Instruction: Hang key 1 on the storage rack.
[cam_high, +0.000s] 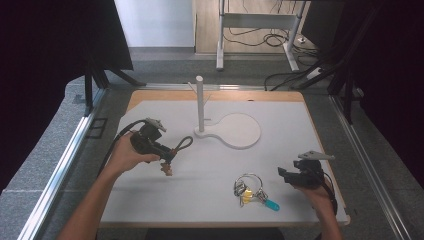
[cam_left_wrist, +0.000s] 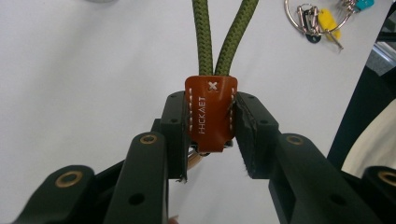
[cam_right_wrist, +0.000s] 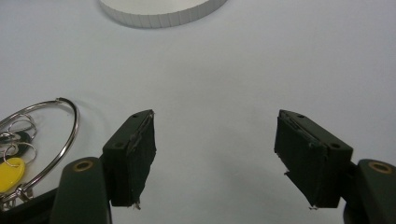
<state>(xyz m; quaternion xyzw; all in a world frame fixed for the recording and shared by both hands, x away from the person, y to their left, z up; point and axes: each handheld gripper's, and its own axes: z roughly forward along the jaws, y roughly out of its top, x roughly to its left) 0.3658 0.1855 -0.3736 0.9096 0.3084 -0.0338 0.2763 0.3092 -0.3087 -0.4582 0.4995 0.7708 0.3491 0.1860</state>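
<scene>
left tongs (cam_left_wrist: 212, 123): clenched on leather tab (cam_left_wrist: 211, 112) of green cord loop (cam_high: 183, 143), held above counter (cam_high: 210, 175) | right tongs (cam_right_wrist: 215, 158): released, jaws spread beside key ring (cam_right_wrist: 44, 135)

High view overlooks the table (cam_high: 210, 200); gripper views skim it closely.

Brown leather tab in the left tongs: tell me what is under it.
Below the brown leather tab, a bit of metal hardware peeks out between the left tongs, shut on the tab. The rest is covered by leather and pads. The green cord loop leaves its top.
</scene>
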